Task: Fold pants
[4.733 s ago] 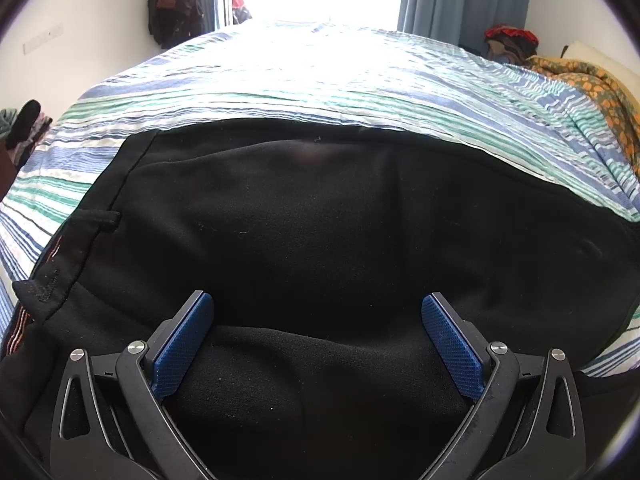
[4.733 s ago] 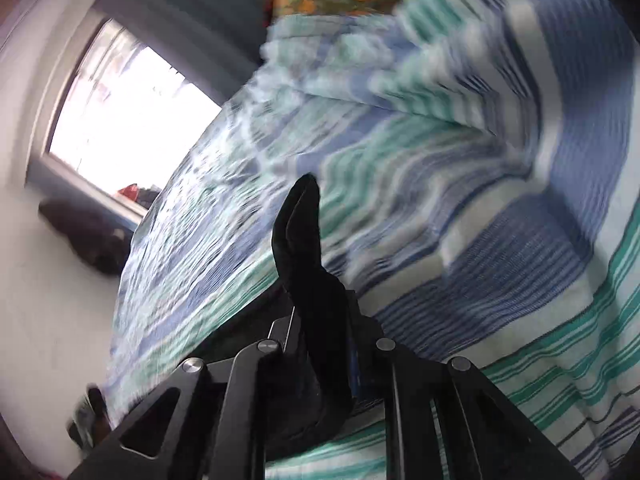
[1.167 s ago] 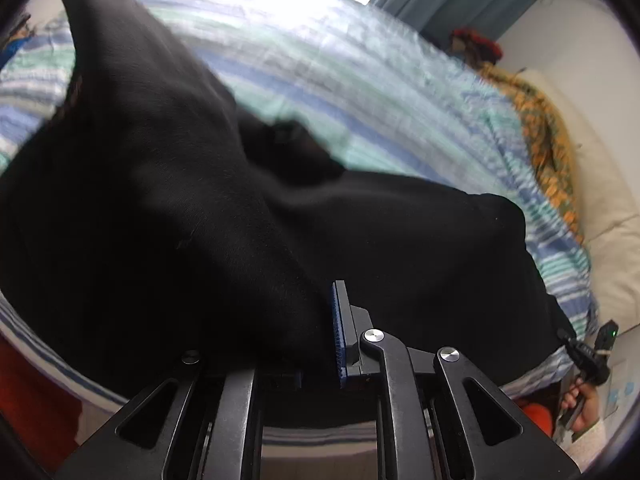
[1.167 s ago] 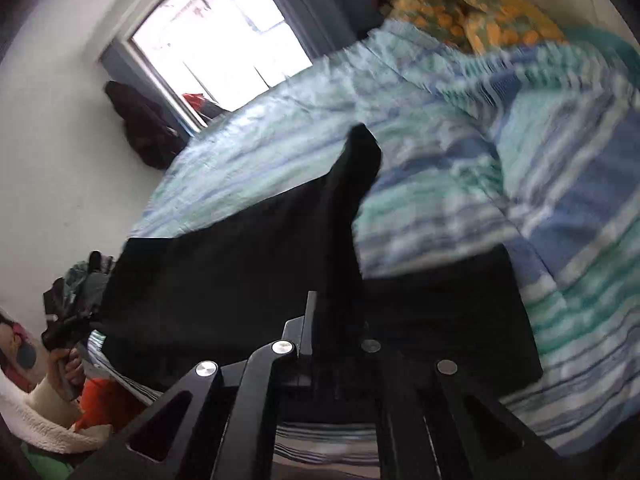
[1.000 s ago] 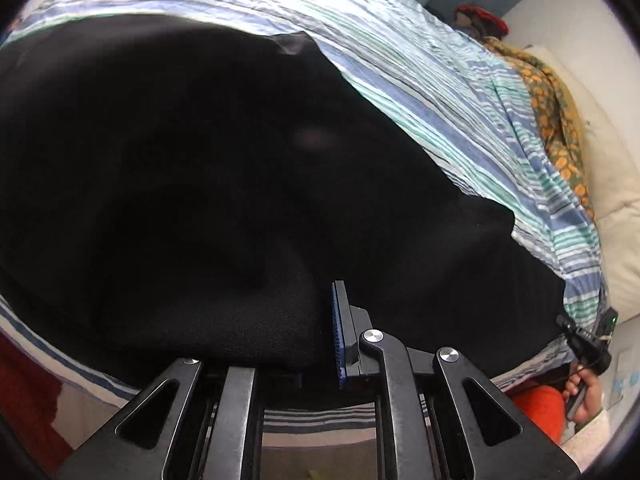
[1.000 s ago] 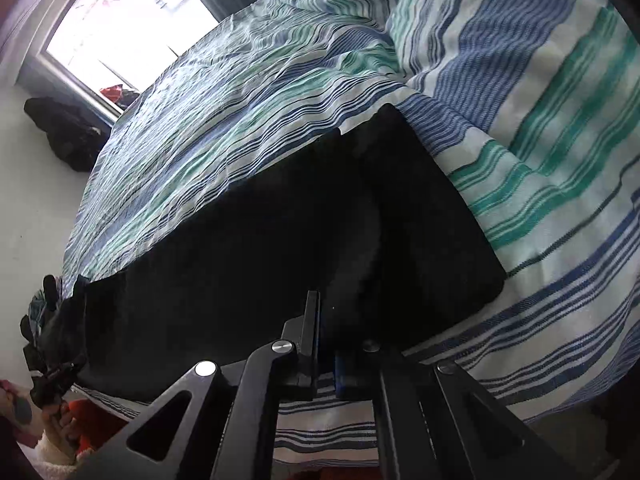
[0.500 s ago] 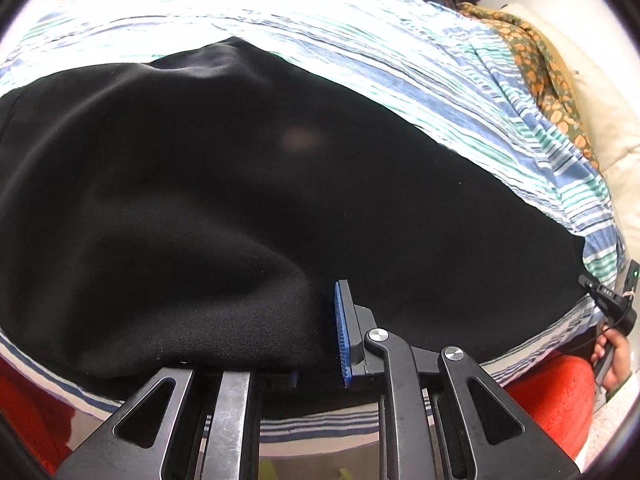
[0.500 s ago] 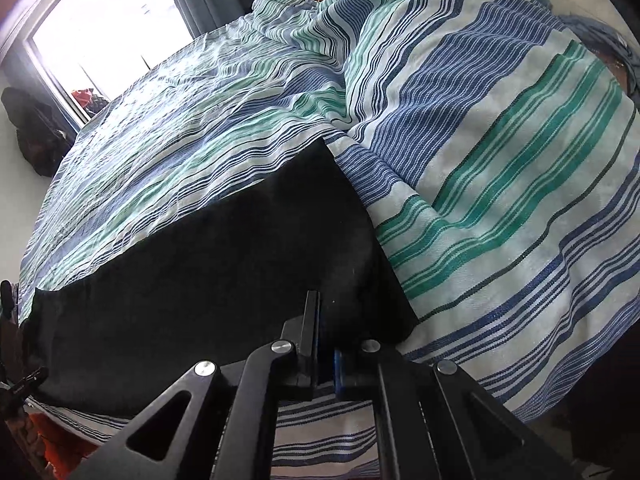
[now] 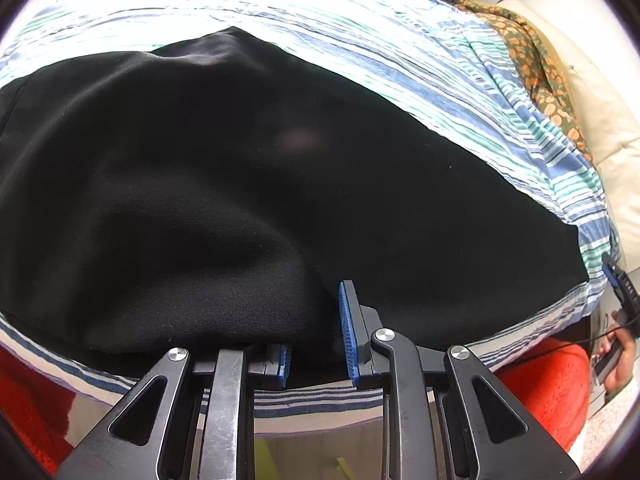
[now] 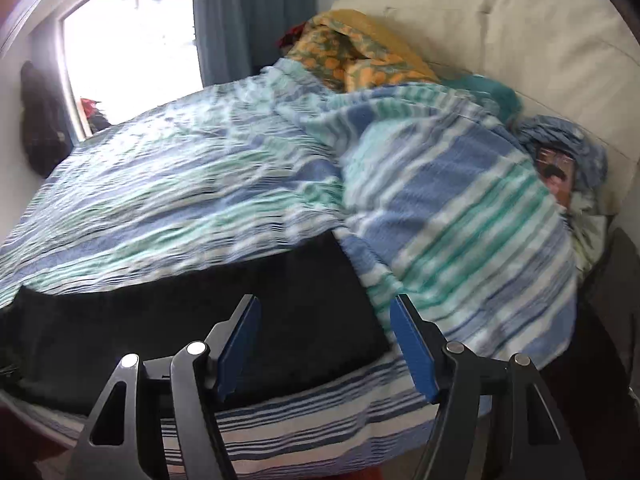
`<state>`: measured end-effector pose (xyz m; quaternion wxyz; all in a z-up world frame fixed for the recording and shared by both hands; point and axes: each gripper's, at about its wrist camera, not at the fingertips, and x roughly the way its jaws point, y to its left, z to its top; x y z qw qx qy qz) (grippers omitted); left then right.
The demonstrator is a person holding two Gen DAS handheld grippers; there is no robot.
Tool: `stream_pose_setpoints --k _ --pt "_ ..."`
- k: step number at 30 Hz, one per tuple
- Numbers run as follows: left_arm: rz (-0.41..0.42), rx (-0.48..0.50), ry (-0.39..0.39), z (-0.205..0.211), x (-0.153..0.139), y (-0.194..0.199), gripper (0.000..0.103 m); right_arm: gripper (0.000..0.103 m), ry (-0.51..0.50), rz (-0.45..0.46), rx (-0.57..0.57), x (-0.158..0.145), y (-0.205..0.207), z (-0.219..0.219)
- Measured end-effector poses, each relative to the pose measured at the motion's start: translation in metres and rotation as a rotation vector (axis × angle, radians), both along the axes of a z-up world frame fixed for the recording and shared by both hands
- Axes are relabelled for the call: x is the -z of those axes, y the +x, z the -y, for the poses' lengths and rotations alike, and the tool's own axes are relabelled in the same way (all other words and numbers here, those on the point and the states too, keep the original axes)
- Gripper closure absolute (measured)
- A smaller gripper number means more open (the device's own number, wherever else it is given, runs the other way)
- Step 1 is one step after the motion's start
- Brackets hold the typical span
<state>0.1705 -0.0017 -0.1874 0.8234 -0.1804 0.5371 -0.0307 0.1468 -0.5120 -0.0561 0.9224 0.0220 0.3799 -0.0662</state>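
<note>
The black pants [image 9: 248,168] lie flat on the striped bed cover [image 9: 420,64], along the bed's near edge, long axis running left-right across both views; which end is waistband vs hems can't be told from here. Left tongs [image 9: 314,330] sit at the near edge w/ a hump of black fabric bunched btwn the blue pads; jaws are opening, narrow gap showing, cloth touching the left pad, not clearly pinched. Right tongs [image 10: 326,346] hang above the pants' right end, jaws opening and already spread wide, nothing btwn them; view is blurred. So the pants stretch away to the right of the left tongs and to the left of the right tongs. Prob. next fold goes end over end along that axis; the left tongs are nearer to cloth.
</note>
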Motion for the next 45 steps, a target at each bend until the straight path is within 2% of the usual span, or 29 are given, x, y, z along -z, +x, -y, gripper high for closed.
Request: stream_pose_setpoints --k 3,5,7,11,12,15,16,17,19,21,22,24,26,27,28,30,32,34,37,40,42,44,45 --pt "-0.001 0.011 0.003 0.002 0.001 -0.003 0.083 0.027 0.013 -0.196 -0.105 0.034 0.03 -0.018" --pt "-0.012 0.03 0.008 0.004 0.0 -0.009 0.083 0.027 0.001 -0.317 -0.079 0.064 0.042 -0.015" --pt "-0.034 0.055 0.018 0.004 -0.003 -0.016 0.083 0.026 0.046 -0.369 -0.048 0.081 0.045 -0.007" --pt "-0.104 0.099 -0.016 0.001 -0.011 -0.045 0.083 0.022 0.109 -0.341 -0.05 0.08 0.043 0.003" --pt "-0.1 0.095 -0.03 -0.002 -0.016 -0.055 0.083 0.022 0.12 -0.333 -0.053 0.079 0.042 0.005" --pt "-0.034 0.077 -0.05 -0.013 -0.042 -0.069 0.071 0.022 0.147 -0.317 -0.051 0.08 0.039 0.009" --pt "0.008 0.055 -0.048 -0.022 -0.054 -0.067 0.058 0.022 0.151 -0.313 -0.052 0.08 0.038 0.01" --pt "0.055 0.022 -0.043 -0.033 -0.067 -0.062 0.04 0.022 0.151 -0.313 -0.053 0.08 0.039 0.009" --pt "0.135 -0.028 -0.017 -0.053 -0.083 -0.045 0.023 0.022 0.149 -0.318 -0.054 0.081 0.04 0.008" --pt "0.172 -0.03 0.05 -0.066 -0.083 -0.022 0.021 0.021 0.152 -0.319 -0.05 0.081 0.042 0.006" --pt "0.166 -0.016 0.107 -0.068 -0.075 -0.012 0.021 0.02 0.153 -0.319 -0.049 0.081 0.042 0.005" --pt "0.069 0.063 0.221 -0.062 -0.042 0.001 0.023 0.019 0.148 -0.317 -0.046 0.081 0.043 0.005" --pt "-0.097 0.174 0.313 -0.056 -0.004 -0.001 0.031 0.019 0.137 -0.316 -0.046 0.081 0.042 0.003" --pt "-0.108 0.224 0.356 -0.054 0.003 -0.013 0.03 0.019 0.129 -0.316 -0.046 0.081 0.041 0.002" --pt "-0.083 0.269 0.39 -0.053 0.001 -0.026 0.028 0.019 0.122 -0.317 -0.048 0.081 0.039 0.001" --pt "-0.118 0.311 0.446 -0.054 -0.004 -0.039 0.03 0.019 0.109 -0.319 -0.054 0.08 0.039 -0.001" --pt "-0.104 0.266 0.408 -0.062 -0.021 -0.047 0.032 0.019 0.108 -0.319 -0.057 0.081 0.038 -0.002" --pt "-0.046 0.199 0.337 -0.071 -0.041 -0.049 0.031 0.019 0.115 -0.317 -0.056 0.08 0.038 -0.001" --pt "0.05 0.117 0.275 -0.072 -0.063 -0.033 0.02 0.019 0.125 -0.317 -0.056 0.08 0.039 0.001" --pt "0.107 0.106 0.29 -0.06 -0.069 -0.006 0.018 0.019 0.134 -0.321 -0.058 0.081 0.042 0.003" --pt "0.122 0.11 0.325 -0.046 -0.06 0.005 0.016 0.016 0.139 -0.323 -0.061 0.082 0.044 0.004" --pt "0.077 0.132 0.361 -0.029 -0.043 0.014 0.016 0.015 0.129 -0.328 -0.064 0.082 0.045 0.002" --pt "0.022 0.149 0.389 -0.025 -0.031 0.019 0.017 0.015 0.124 -0.329 -0.066 0.083 0.045 0.002"
